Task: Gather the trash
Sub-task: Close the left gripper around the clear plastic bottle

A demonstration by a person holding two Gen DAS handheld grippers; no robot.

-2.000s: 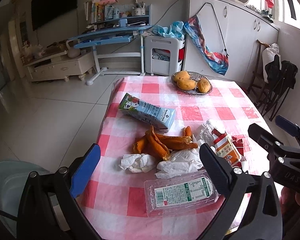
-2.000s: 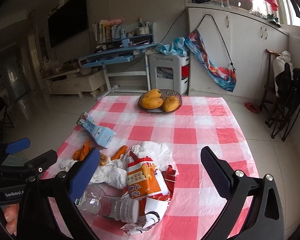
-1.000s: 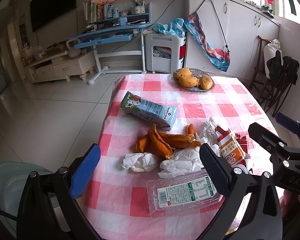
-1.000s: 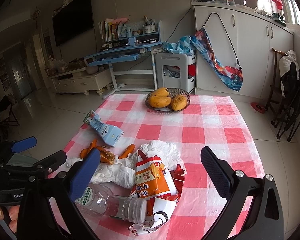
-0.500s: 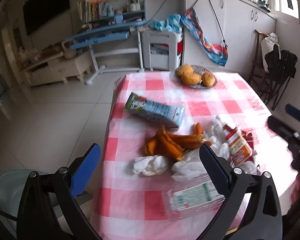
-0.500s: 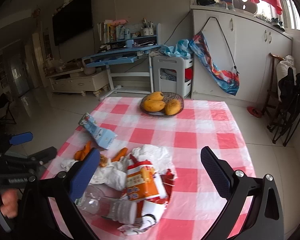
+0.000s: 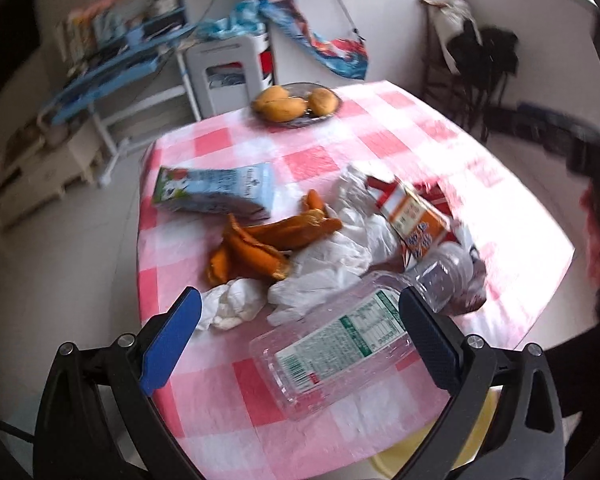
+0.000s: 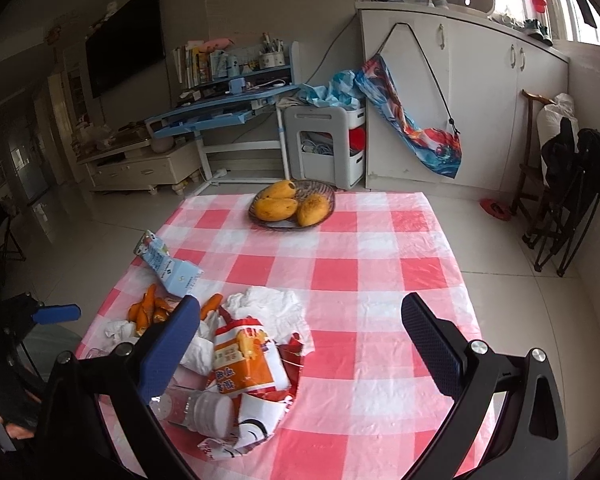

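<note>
Both grippers were found with jaws spread wide and nothing between them: the left gripper [image 7: 298, 336] hung low over the near edge of the table [image 7: 380, 144], the right gripper [image 8: 300, 336] higher and further back. Along the table's left side, a blue-and-white milk carton [image 7: 216, 192] lay flat, apart from the main heap. Next to it, toward the middle, orange fruit peels [image 7: 268, 240] were piled against crumpled white tissues [image 7: 332, 256], with one separate tissue wad [image 7: 230, 306] just beyond the left gripper's blue finger. A flattened clear plastic bottle [image 7: 340, 344], green-and-white label up, lay nearest the left gripper, its body spanning the gap between the open fingers (no contact could be confirmed). Its neck pointed right, toward an orange-and-white snack bag [image 7: 416, 220] resting partly on the tissues. In the right wrist view the same bag [image 8: 244, 360] overlapped the bottle's white cap [image 8: 210, 412], with torn red-and-white wrapper beneath. At the far end stood a dish of three yellow mangoes [image 8: 288, 204], well apart from the litter. The red-checked cloth to the right of the heap was bare. The left view was motion-blurred.
</note>
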